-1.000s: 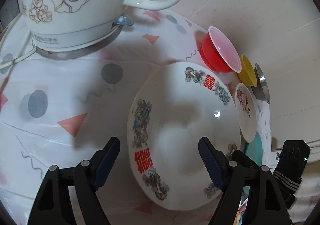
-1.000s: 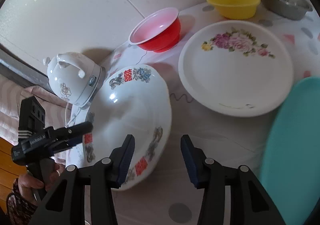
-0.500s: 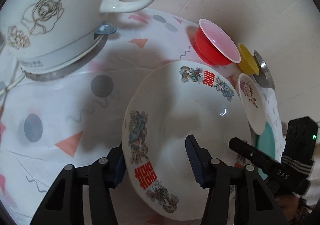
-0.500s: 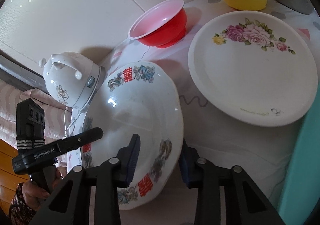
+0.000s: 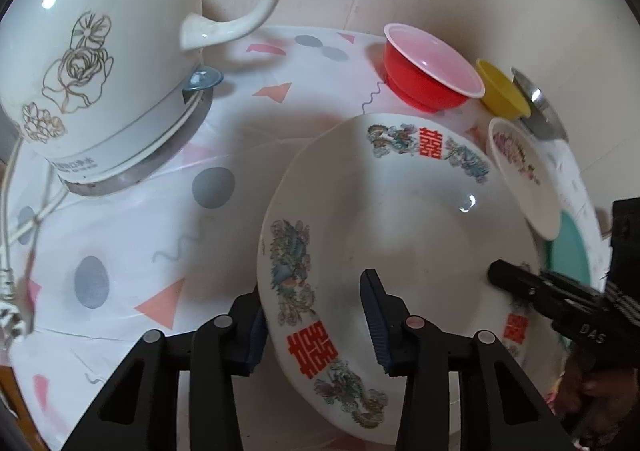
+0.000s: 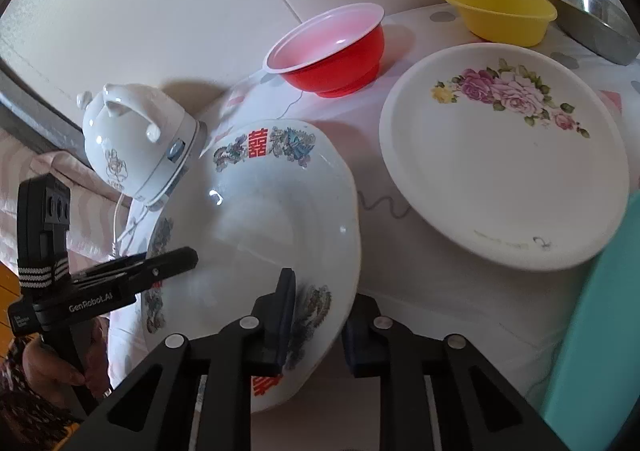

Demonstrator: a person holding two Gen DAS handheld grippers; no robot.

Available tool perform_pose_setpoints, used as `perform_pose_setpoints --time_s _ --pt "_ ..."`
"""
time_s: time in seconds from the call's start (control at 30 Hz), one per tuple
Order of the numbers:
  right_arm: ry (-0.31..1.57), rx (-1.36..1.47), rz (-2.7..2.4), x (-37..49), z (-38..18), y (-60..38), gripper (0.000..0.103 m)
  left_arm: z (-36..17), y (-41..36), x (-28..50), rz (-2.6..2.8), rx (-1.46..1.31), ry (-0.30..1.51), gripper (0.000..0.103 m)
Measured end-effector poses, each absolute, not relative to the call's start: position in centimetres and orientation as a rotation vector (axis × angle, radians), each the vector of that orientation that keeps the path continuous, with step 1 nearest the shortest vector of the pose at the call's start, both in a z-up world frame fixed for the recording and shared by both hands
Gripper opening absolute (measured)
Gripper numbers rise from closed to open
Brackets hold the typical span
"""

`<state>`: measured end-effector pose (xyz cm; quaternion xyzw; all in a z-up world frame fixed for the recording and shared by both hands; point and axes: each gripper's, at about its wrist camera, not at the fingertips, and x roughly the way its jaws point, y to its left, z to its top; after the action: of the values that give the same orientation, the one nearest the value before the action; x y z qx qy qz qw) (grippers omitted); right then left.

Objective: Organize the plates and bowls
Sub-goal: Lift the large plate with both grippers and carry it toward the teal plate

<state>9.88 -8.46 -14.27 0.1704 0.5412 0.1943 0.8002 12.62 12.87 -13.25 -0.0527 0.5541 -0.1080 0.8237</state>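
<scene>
Large dragon plate straddled at opposite rims by both grippers

The near rim is bracketed by the closing left gripper and right gripper; pad contact cannot be told. Beyond, on the tablecloth, the floral plate and red bowl are seen.

Both handheld grippers are matte black plastic: the left gripper and the right gripper each carry two angular fingers with triangular cut-outs, round silver screw heads at the joints, and dark blue ribbed pads. Seen from across, the right one bears pale "DAS" lettering on its side and the left one "GenRobot.AI", each with a boxy black block behind, strapped by a black-and-white striped band. A dark patterned sleeve covers the wrist under the left tool.
</scene>
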Motion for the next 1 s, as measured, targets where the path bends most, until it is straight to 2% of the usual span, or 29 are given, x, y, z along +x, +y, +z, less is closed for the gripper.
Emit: perform_pose_setpoints --time_s 0.47,0.63,1.0 --pt "1.169 0.390 0.438 6.9 -14.1 -9.8 0.021 -13.4 12.6 11.0 -0.278 -0.141 1.188 0.042" --pt "1.162 0.372 0.447 7.0 -14.1 -9.6 0.021 -13.3 11.0 11.5 -0.292 0.006 1.164 0.043" --pt "1.141 0.281 0.436 5.5 -12.9 -10.6 0.022 -13.0 10.1 9.2 -0.310 0.031 1.120 0.040"
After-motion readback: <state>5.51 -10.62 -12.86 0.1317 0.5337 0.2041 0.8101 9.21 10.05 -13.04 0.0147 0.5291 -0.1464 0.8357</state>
